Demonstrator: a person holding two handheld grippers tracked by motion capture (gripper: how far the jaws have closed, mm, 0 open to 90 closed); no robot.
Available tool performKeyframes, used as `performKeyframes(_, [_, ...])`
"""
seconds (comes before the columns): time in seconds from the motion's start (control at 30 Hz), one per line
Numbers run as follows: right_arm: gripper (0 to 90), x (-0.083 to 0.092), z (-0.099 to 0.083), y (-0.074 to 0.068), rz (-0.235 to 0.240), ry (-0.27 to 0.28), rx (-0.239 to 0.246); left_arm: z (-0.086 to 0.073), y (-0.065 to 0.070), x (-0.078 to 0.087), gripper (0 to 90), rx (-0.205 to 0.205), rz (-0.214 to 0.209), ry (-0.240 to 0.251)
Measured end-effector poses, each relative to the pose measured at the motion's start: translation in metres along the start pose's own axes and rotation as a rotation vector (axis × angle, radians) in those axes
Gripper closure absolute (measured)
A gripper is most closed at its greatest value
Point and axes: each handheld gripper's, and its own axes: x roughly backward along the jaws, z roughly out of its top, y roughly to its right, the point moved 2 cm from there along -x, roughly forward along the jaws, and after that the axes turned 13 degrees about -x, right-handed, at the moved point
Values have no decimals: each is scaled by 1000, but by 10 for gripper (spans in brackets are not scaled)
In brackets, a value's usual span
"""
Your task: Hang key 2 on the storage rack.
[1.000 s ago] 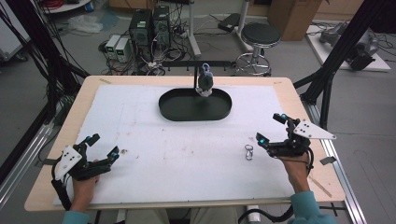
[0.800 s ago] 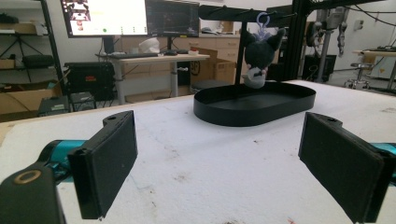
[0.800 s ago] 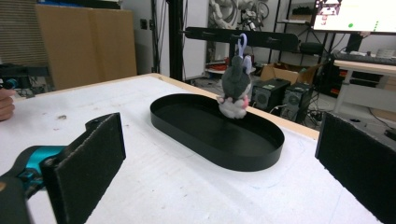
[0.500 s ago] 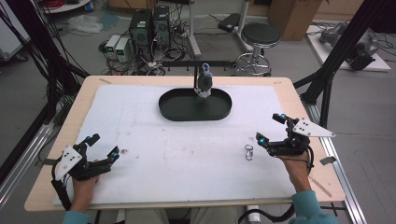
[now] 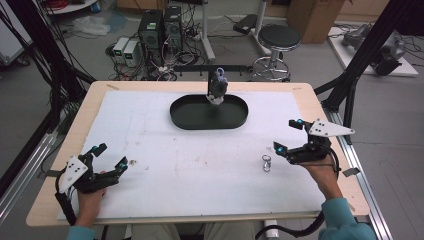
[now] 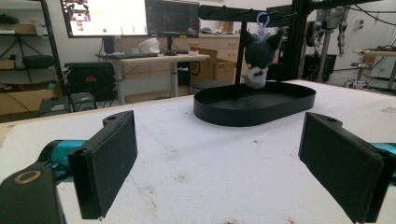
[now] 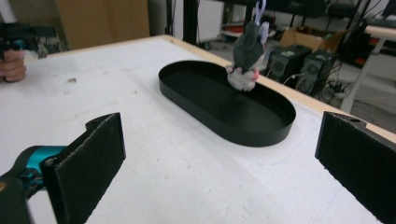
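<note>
Both hand-held grippers rest low at the near edge of the table [image 5: 150, 115], and we see each with its jaws spread wide and nothing between them. Our left hand-held gripper [image 5: 111, 158] sits at the near left corner, held by a hand [image 5: 90, 197] that comes in from the bottom of the high view. Just beyond its tips lies a small metal piece [image 5: 133, 161], too small for us to make out. Our right hand-held gripper [image 5: 291, 136] sits at the near right side with its grey three-cornered plate on top. Just beside its nearer tip, toward the middle of the table, a small metal clip [image 5: 266, 163] stands on the white surface, apart from the jaws.

Farther off, past the middle of the table, we see a black oval tray [image 5: 184, 118] lying flat. Above its far edge a small grey plush toy [image 5: 217, 87] hangs from a black stand by a loop; in the left gripper view the plush toy [image 6: 258, 58] hangs just over the tray [image 6: 243, 114]. In the right gripper view the same toy [image 7: 247, 53] hangs above the tray's [image 7: 205, 114] far side.

Beyond the table stand computer towers [image 5: 160, 27] and a round stool [image 5: 280, 37] on the floor.
</note>
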Motion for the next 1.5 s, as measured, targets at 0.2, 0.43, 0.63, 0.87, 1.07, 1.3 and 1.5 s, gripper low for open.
performKeyframes(0.2, [8, -8, 4, 4, 22, -100, 11, 0, 0, 0, 121, -1, 0, -1])
performKeyframes(0.43, [8, -19, -1, 8, 27, -230, 63, 0, 0, 0, 121, 2, 1, 1])
performKeyframes(0.63, [8, -27, -8, 15, 23, -318, 75, 0, 0, 0, 121, 2, 0, 0])
performKeyframes(0.87, [33, -36, -12, 20, 36, -412, 106, 0, 0, 0, 121, 2, 0, 0])
performKeyframes(1.07, [46, -42, -16, 22, 49, -490, 123, 0, 0, 0, 121, 4, -1, 0])
performKeyframes(1.3, [58, -49, -20, 23, 57, -554, 138, 0, 0, 0, 121, 2, -2, -1])
performKeyframes(1.5, [168, -52, -25, 25, 91, -614, 135, 0, 0, 0, 121, 2, -2, -1])
